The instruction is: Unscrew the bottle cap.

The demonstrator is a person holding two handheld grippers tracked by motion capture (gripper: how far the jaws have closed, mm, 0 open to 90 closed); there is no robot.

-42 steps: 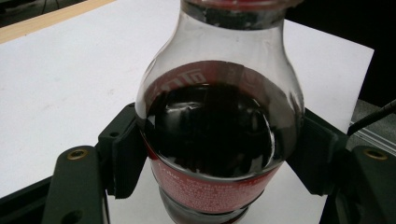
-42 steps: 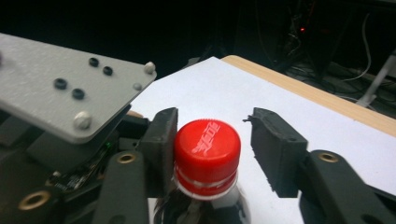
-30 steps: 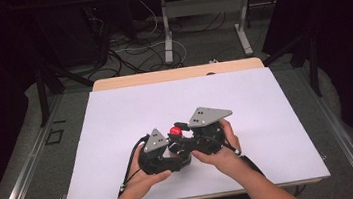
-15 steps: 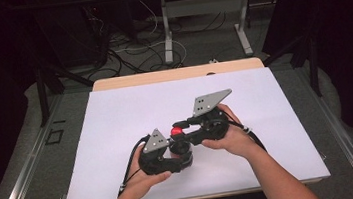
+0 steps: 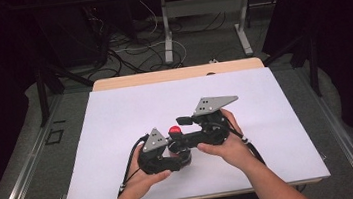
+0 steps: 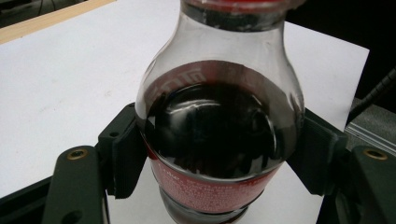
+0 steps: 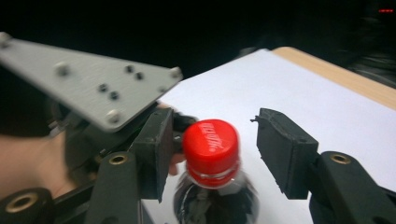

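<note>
Left gripper (image 5: pixel 170 153): pinched the bottle (image 6: pixel 219 135) at its round shoulder, 1 pad on each side of the glassy curve, holding it upright near the front middle of the white table (image 5: pixel 116 116).
Bottle: stood between the 2 hands, dark drink filling it up to the shoulder, red label (image 6: pixel 205 189) low down, red cap (image 7: pixel 211 143) on top.
Cap: still on the neck — whether it had been loosened could not be told.
Right gripper (image 7: pixel 210 154): spread around the cap, its jaws having just been opening; the left pad sat close to the cap, the right pad stood clear, so nothing was pinched.
Risk 1: the left pads sat on a curved, smooth surface — a twist at the cap could spin the bottle inside the grip instead of turning the cap.
Risk 2: closing again off-centre could push the neck sideways and tip the bottle.
Risk 3: a fizzy drink opened quickly could foam onto the table and both grippers.
</note>
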